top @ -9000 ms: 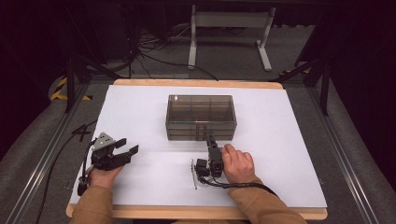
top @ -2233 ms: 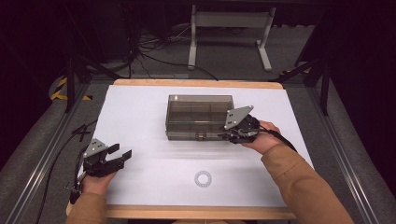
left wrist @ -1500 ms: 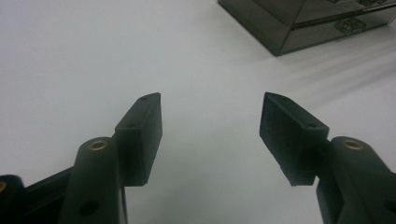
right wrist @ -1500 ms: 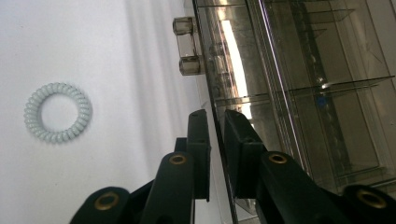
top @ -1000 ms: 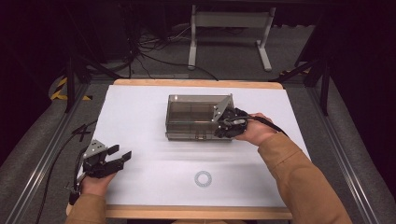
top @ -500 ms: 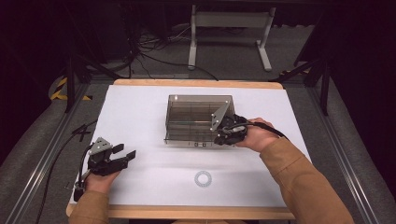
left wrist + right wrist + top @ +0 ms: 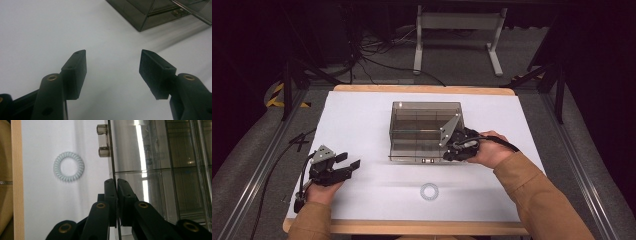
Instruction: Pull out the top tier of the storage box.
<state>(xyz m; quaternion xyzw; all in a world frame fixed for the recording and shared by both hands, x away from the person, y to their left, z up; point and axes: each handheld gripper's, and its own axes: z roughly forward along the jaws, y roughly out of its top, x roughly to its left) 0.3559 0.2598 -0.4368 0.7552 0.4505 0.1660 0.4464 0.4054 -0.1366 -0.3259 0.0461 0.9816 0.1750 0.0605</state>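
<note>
Item: lid (image 7: pixel 130 152) of the smoky clear compartment box (image 7: pixel 424 131). It now stands raised off the box on the near side, its front edge with the two small latch tabs (image 7: pixel 103 140) swung out toward me; two seconds ago it lay flat and shut, and over the last second it has come up step by step. I judge the box to be most of the way open, though through the tinted plastic I cannot tell the exact angle of the lid.

Holder: my right gripper (image 7: pixel 116 182), jaws pressed together on the thin lid edge near its right front corner, pinching it. In the high view my right hand (image 7: pixel 484 149) sits at the box's right front corner.

Contents: the dividers inside show bare, as far as I can make out.

Next item out: pale spiral hair tie (image 7: pixel 429 190), lying flat on the white table cover (image 7: pixel 362 115) in front of the box, well apart from it and untouched. With the lid up, I judge it the thing to go in.

Outermost: my left gripper (image 7: pixel 112 67), jaws spread wide and holding nothing, hovering low over the cover at the left, well apart from the box; it has barely shifted.
</note>
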